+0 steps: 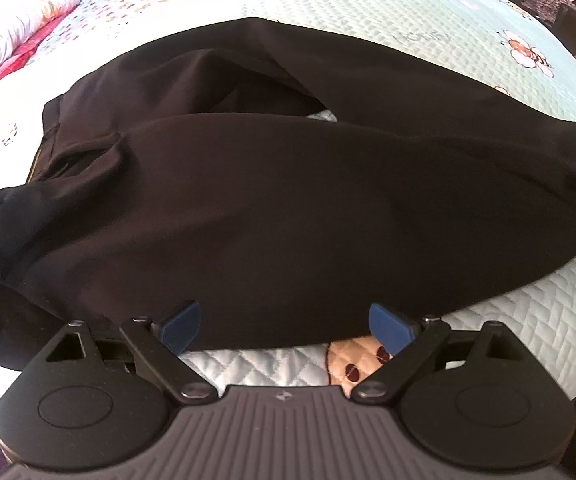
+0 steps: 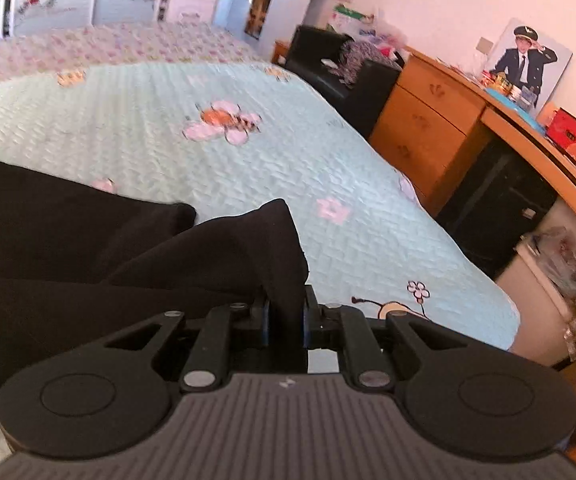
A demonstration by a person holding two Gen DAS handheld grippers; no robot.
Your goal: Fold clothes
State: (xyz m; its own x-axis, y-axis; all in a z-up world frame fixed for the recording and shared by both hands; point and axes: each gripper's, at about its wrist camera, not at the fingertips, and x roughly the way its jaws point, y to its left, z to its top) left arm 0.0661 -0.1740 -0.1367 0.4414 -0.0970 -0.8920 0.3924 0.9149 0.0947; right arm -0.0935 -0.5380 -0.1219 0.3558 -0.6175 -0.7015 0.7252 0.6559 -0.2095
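Two legs of the black, smooth-fabric trousers (image 1: 288, 200) run left to right across the pale-blue quilted bedspread (image 1: 527, 320), dead ahead of the wide-spread left gripper (image 1: 284, 326), while the right gripper (image 2: 286, 320) pinches their right-hand cuff end.

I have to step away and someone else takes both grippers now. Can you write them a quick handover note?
Left gripper: open, empty, at the near edge of the black trousers.
Right gripper: shut on a trouser leg end, lifted off the quilt.
The trousers lie on the pale green quilted bedspread, legs roughly side by side, waist to the left.
Done: one leg end gripped.
Left: folding looks barely started; probably carry that end toward the waist, then smooth.
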